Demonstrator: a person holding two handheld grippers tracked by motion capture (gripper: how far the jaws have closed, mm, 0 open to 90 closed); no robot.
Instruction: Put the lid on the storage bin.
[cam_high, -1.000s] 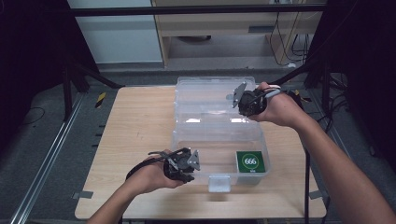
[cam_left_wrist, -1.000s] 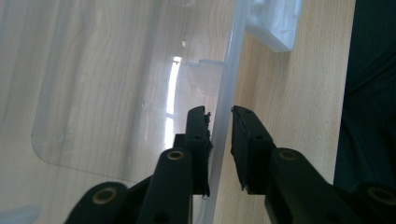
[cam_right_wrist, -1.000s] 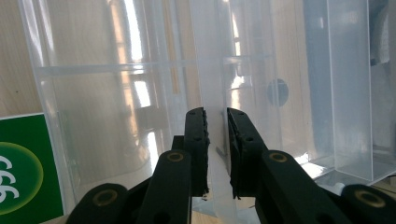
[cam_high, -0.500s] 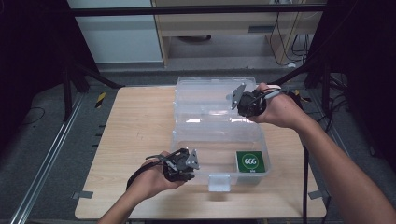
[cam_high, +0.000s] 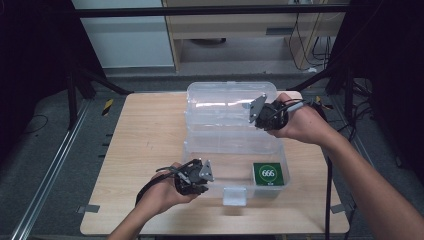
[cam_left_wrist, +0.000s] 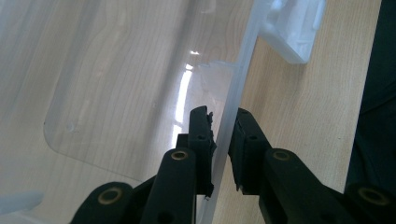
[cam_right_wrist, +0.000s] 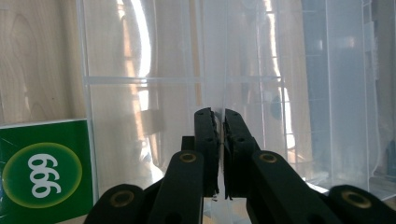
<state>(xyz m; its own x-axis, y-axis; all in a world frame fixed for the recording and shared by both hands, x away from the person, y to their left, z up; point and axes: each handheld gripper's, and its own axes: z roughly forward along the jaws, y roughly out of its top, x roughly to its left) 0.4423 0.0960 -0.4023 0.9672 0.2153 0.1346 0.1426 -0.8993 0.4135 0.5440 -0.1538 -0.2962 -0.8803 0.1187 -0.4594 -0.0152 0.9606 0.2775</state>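
Table (cam_high: 145, 150): light wood, square to the person, with a dark floor around it.
Box (cam_high: 235, 165): clear plastic, sitting on the right half of the table; its front wall faces the person.
Lid (cam_high: 225, 102): clear, tipped up behind the box, standing at the far side.
Latch (cam_high: 234, 196): small pale clip at the middle of the box's front rim; in the left gripper view it sits up the rim from the jaws (cam_left_wrist: 292, 32).
Label (cam_high: 269, 174): green with a white "666" in a ring, at the front right corner of the box; it also shows low and left in the right gripper view (cam_right_wrist: 44, 170).
Left gripper (cam_high: 196, 176): held low at the front left corner of the box, the left hand (cam_high: 162, 192) behind it.
Left jaws: one inside the box wall, one outside, with the thin rim (cam_left_wrist: 233, 102) between them; the inner one lies against it and a slight gap shows on the outer side, so they straddle the rim without fully pinching it.
Right gripper (cam_high: 262, 114): held higher, at the right end of the lid, the right hand (cam_high: 300, 122) behind it.
Right jaws: nearly together, closed on a thin clear edge of the lid (cam_right_wrist: 219, 98) that runs straight up between them.
Cables: one dark cable trails from each gripper.
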